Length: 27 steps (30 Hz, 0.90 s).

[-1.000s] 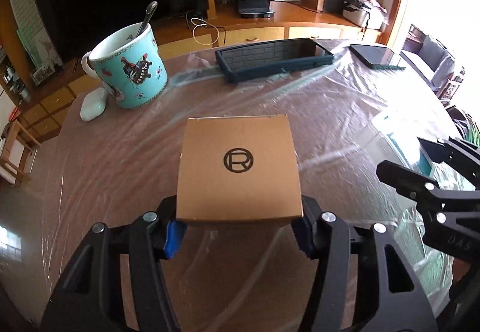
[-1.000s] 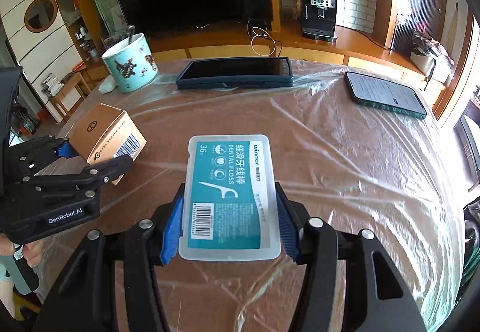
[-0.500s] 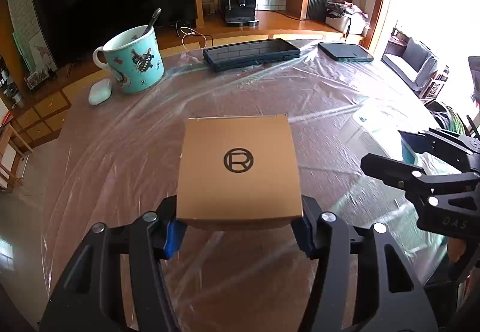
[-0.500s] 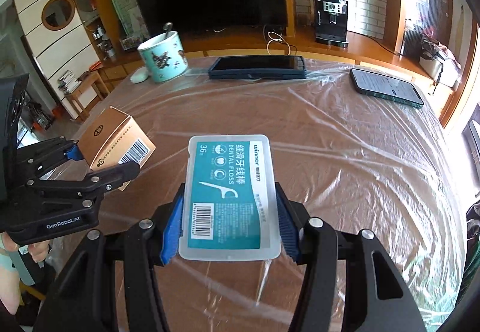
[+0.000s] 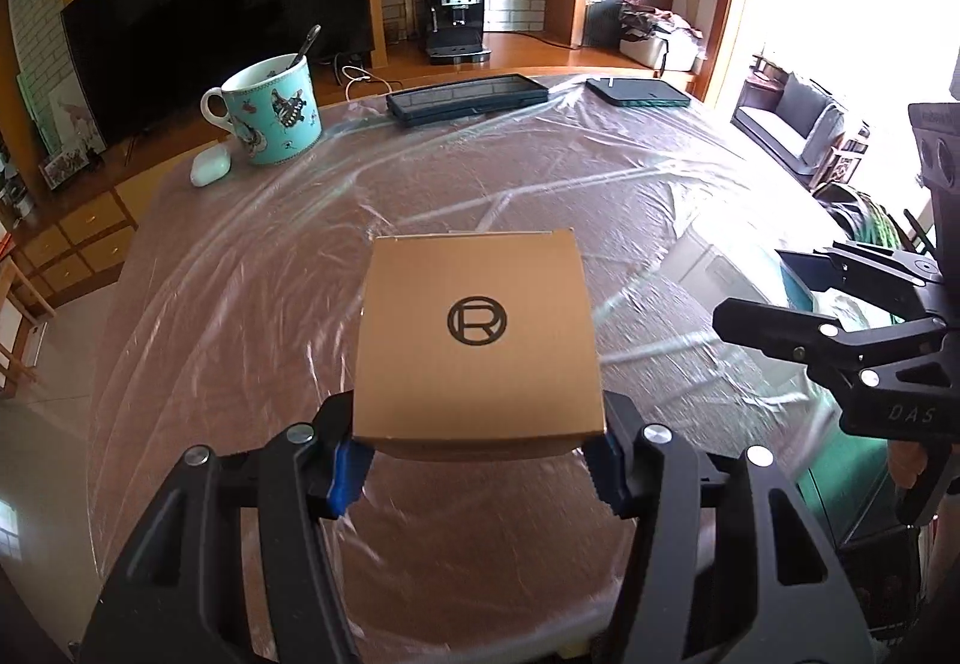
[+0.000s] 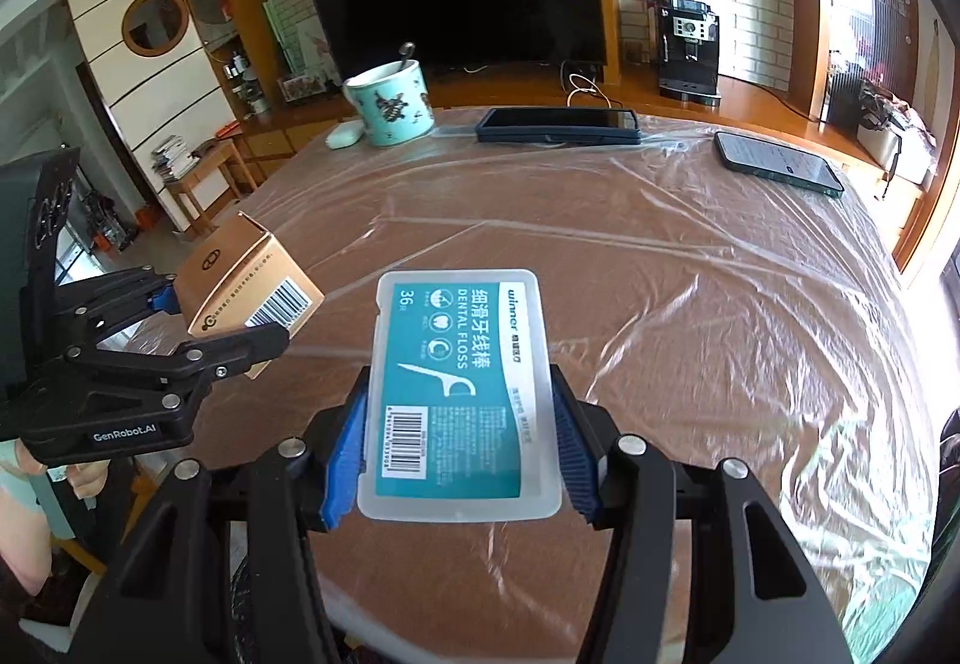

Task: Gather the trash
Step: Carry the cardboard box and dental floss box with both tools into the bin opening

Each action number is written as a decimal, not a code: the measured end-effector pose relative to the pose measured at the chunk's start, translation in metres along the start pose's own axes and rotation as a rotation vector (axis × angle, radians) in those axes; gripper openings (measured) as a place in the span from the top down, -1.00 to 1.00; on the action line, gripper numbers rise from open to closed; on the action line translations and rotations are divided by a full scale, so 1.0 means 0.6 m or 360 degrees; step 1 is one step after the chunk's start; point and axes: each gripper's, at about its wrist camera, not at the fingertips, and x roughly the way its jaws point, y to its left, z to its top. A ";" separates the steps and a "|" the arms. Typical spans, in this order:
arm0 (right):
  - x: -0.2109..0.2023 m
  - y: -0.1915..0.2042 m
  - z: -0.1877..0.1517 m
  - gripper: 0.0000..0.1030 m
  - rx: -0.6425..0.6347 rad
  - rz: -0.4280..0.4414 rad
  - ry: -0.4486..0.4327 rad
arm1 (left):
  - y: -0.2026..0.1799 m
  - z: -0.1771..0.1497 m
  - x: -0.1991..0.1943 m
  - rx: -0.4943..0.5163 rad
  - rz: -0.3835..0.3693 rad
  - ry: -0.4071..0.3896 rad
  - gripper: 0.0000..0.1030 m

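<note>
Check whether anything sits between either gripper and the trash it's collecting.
Nothing does. The left gripper is already shut on the cardboard box, the right gripper on the dental floss case. No bin is in view.

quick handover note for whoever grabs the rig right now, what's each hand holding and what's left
Left tongs: shut on the brown cardboard box, held clear above the table.
Right tongs: shut on the dental floss case, also held off the table.
Done: both trash items picked up.
Left: no bin shows in either view; find it and drop both in.
The mug, tablet, phone and white earbud case remain at the far edge, probably not trash.
</note>
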 end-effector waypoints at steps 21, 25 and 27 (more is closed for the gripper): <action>-0.095 0.036 -0.091 -0.04 -0.0050 0.0127 -0.0031 | -0.064 -0.079 -0.077 0.0199 -0.0090 -0.0032 -0.15; -0.108 0.042 -0.105 -0.04 -0.0066 0.0140 -0.0023 | -0.069 -0.093 -0.082 0.0227 -0.0106 -0.0021 -0.15; -0.112 0.045 -0.112 -0.04 -0.0075 0.0147 -0.0014 | -0.075 -0.102 -0.087 0.0251 -0.0112 -0.0018 -0.15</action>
